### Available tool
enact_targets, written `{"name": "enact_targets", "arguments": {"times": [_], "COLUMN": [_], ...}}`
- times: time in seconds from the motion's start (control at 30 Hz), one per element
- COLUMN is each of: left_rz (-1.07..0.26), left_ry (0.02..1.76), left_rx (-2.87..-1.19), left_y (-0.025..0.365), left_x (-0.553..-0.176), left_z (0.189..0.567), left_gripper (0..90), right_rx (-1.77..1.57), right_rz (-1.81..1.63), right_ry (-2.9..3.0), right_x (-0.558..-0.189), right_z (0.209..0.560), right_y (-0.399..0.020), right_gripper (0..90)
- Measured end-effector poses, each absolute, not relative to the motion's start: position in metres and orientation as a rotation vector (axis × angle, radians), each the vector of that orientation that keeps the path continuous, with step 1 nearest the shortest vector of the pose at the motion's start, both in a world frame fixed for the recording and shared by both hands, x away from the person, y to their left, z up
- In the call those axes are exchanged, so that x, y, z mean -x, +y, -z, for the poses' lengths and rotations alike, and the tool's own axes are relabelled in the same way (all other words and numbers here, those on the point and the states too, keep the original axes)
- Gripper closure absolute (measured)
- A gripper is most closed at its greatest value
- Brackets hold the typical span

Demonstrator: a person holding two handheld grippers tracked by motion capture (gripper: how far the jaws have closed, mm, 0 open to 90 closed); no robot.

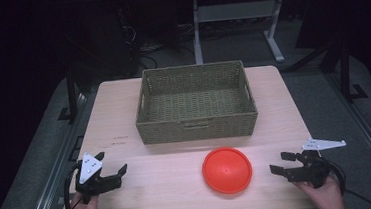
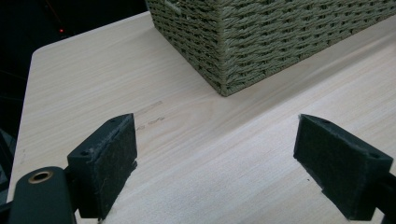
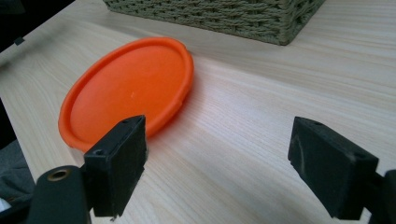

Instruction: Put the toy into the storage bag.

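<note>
On the worktop (image 1: 125, 124), the orange plate (image 1: 227, 170) lies flat in front of the basket (image 1: 196, 102), near the right gripper (image 1: 284, 163), likely its pick. Both that and the left gripper (image 1: 112, 165) have jaws apart, holding nothing.

Bare table (image 1: 129, 181) lies open between your left gripper (image 1: 112, 166) and the orange plate (image 1: 227, 170). Your right gripper (image 1: 277, 162) has clear wood up to the plate. Behind it, the woven basket (image 1: 198, 128) blocks the middle.
</note>
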State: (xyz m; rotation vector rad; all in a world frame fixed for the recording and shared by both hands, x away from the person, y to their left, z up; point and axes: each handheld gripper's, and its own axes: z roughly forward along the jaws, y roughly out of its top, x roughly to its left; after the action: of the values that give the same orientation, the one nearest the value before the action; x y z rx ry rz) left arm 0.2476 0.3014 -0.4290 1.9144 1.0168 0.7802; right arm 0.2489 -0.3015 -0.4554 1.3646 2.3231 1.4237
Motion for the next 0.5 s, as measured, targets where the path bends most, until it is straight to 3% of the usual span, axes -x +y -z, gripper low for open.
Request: {"name": "enact_targets", "arguments": {"times": [0.5], "left_rz": [-0.784], "left_ry": [1.021], "left_rx": [-1.92], "left_y": [0.301], "left_x": [-0.248], "left_z": [0.43], "left_gripper": [12.8], "right_rx": [-1.338], "right_rz": [-1.378], "right_ry": [2.432], "right_x": [-0.263], "right_z": [0.447], "right_y": [-0.28], "right_gripper": [19.5]}}
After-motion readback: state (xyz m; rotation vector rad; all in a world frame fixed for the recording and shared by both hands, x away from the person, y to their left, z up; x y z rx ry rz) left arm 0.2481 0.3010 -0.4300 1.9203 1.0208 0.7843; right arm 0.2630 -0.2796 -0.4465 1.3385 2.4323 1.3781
